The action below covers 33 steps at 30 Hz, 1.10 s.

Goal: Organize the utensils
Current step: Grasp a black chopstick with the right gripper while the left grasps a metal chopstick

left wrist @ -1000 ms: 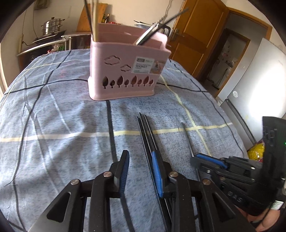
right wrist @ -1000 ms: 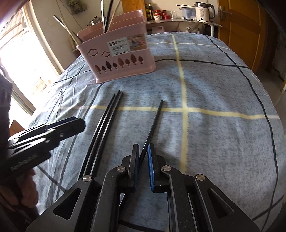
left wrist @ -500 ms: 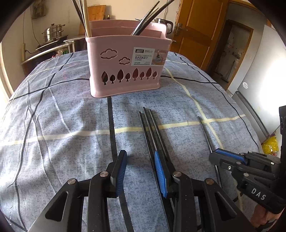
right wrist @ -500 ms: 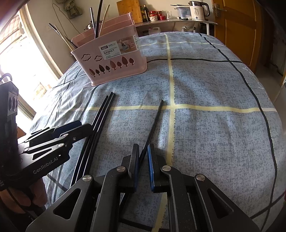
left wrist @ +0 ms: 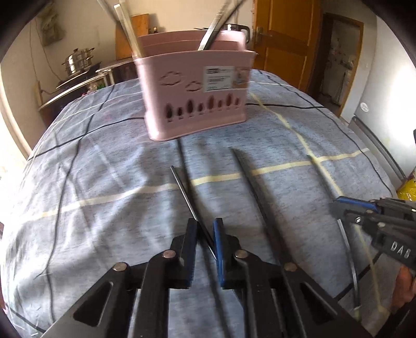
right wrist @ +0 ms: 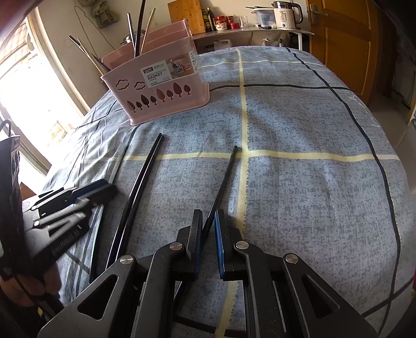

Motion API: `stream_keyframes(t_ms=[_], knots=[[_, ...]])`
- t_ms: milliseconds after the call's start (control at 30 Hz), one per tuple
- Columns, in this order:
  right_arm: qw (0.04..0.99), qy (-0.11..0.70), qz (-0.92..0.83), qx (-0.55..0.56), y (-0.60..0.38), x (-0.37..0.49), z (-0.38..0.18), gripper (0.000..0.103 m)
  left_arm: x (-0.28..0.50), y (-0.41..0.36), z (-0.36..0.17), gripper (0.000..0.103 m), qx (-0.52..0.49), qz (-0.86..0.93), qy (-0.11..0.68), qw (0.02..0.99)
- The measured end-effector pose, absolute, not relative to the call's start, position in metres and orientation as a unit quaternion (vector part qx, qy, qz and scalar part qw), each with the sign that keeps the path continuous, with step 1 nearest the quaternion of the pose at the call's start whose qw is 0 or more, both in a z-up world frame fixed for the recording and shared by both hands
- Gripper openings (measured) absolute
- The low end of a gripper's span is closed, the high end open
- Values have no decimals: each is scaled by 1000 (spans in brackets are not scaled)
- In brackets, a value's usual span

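A pink utensil basket (left wrist: pixel 195 104) (right wrist: pixel 161 85) stands at the far side of the table, with several chopsticks upright in it. My left gripper (left wrist: pixel 204 226) has a black chopstick (left wrist: pixel 186 195) between its blue pads; the jaws are closing on it and it slants away from the pair beside it. Those two black chopsticks (left wrist: pixel 260 202) (right wrist: pixel 137 192) lie on the cloth. My right gripper (right wrist: pixel 208 215) is shut on another black chopstick (right wrist: pixel 223 179), whose far end rests on the cloth. Each view shows the other gripper, the right gripper (left wrist: pixel 364 215) and the left gripper (right wrist: pixel 78 197).
The blue tablecloth (right wrist: pixel 299 130) has yellow and black lines. A steel pot (left wrist: pixel 78 61) sits on a stove behind the table's left. A kettle (right wrist: pixel 286 14) and jars stand on a shelf, beside a wooden door (left wrist: pixel 283 39). A yellow bag (left wrist: pixel 408 189) lies off the right edge.
The left jaws went from wide apart to narrow around one chopstick of the three, which now slants apart from the other two. The right gripper keeps its grip and place.
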State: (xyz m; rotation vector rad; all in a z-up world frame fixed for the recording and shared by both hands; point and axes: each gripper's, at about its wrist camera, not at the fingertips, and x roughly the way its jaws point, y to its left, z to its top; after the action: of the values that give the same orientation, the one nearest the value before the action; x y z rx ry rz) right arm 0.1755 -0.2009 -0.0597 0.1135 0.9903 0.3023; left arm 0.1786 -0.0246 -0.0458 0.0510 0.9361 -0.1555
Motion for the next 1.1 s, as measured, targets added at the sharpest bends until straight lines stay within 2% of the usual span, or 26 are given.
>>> stream_keyframes(t_ms=[100,333,1000,1100], knots=[[867,475,146,47,-202,176,-59,10,176,-5,-44,8,9,-73,457,887],[858,484,167,23,-202,187,-58,10,180,22,-43,8,-31,-94,471,877],[860,492,131,15,-187,242,-58,10,245,14,-43,11,-41,-81,491,867],[859,494,135,10,-185,246,-58,7,249,13,-42,5,-35,-73,493,866]])
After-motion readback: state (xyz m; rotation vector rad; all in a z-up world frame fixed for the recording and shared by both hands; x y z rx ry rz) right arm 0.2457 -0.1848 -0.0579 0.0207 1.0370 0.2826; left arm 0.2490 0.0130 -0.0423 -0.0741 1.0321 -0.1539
